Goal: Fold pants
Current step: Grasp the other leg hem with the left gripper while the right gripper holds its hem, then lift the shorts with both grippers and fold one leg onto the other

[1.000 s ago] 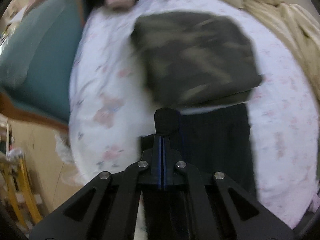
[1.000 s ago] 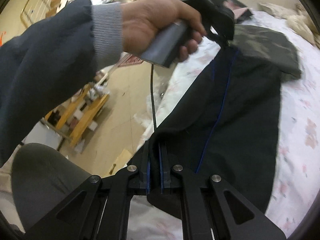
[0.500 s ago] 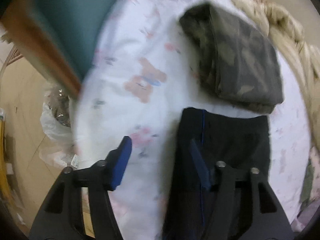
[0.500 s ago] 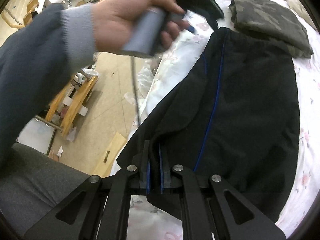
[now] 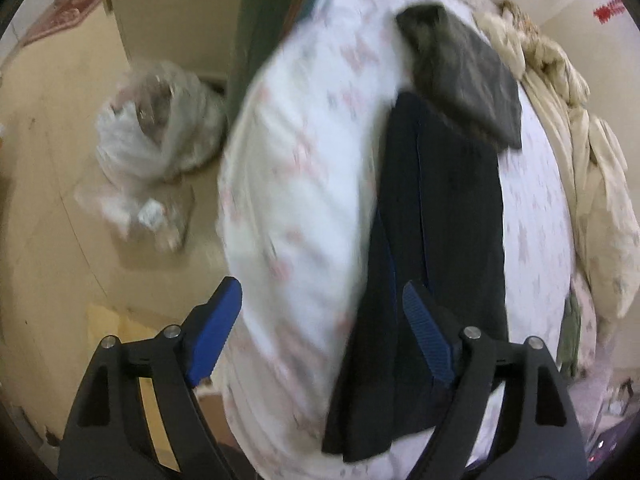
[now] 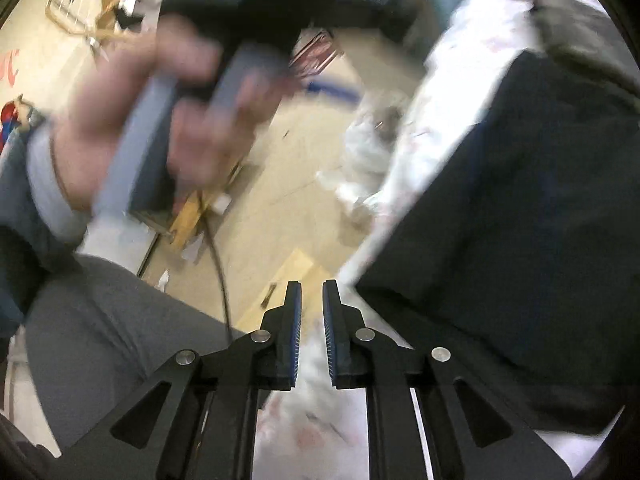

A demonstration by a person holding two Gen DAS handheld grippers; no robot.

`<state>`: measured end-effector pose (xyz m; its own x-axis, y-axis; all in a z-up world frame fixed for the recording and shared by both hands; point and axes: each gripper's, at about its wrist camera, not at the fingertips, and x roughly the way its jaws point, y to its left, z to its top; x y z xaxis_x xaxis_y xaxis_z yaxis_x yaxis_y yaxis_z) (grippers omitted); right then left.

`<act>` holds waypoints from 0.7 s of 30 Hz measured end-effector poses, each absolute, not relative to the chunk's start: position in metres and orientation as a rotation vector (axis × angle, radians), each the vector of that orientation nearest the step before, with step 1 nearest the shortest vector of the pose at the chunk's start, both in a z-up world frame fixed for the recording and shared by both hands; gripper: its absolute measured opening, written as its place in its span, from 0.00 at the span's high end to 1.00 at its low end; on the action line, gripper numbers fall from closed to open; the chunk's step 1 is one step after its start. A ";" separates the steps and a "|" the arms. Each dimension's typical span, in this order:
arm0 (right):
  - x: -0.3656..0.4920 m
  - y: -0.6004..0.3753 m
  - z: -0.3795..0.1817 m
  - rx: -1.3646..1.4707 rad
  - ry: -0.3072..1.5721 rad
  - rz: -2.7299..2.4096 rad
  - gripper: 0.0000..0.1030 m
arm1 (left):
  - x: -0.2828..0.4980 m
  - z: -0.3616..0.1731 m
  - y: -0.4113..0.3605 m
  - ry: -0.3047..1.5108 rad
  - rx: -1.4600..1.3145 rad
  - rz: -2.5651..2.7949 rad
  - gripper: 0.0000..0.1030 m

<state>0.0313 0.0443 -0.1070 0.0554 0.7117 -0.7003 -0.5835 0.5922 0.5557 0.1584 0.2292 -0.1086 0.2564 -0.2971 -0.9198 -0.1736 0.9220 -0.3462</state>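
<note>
The black pants with a blue side stripe (image 5: 436, 216) lie folded lengthwise on the flowered white bed sheet (image 5: 296, 184). My left gripper (image 5: 320, 320) is wide open and empty above the sheet, its right finger over the pants' near edge. In the right wrist view the pants (image 6: 520, 208) lie at the right. My right gripper (image 6: 311, 320) is slightly open and empty, just left of the pants' near corner, over the bed's edge. The person's hand holding the left gripper (image 6: 176, 120) shows blurred at the upper left.
A folded camouflage garment (image 5: 460, 68) lies on the bed beyond the pants. A cream blanket (image 5: 568, 120) is bunched at the right. A white plastic bag (image 5: 152, 136) sits on the tan floor left of the bed. The person's grey-trousered leg (image 6: 100, 328) is at lower left.
Both grippers have let go of the pants: the left opened first and pulled back toward the near end, then the right opened and moved off the pants' corner. The pants now lie flat.
</note>
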 end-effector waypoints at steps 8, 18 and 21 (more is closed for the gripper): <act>0.070 -0.129 -0.118 0.385 1.110 0.530 0.26 | 0.125 -0.156 0.167 1.461 -0.336 -0.206 0.22; 0.102 -0.173 -0.206 0.696 1.309 0.543 0.26 | 0.113 -0.159 0.148 1.458 -0.168 -0.168 0.50; 0.110 -0.165 -0.209 0.682 1.303 0.556 0.26 | 0.109 -0.154 0.141 1.451 -0.151 -0.154 0.51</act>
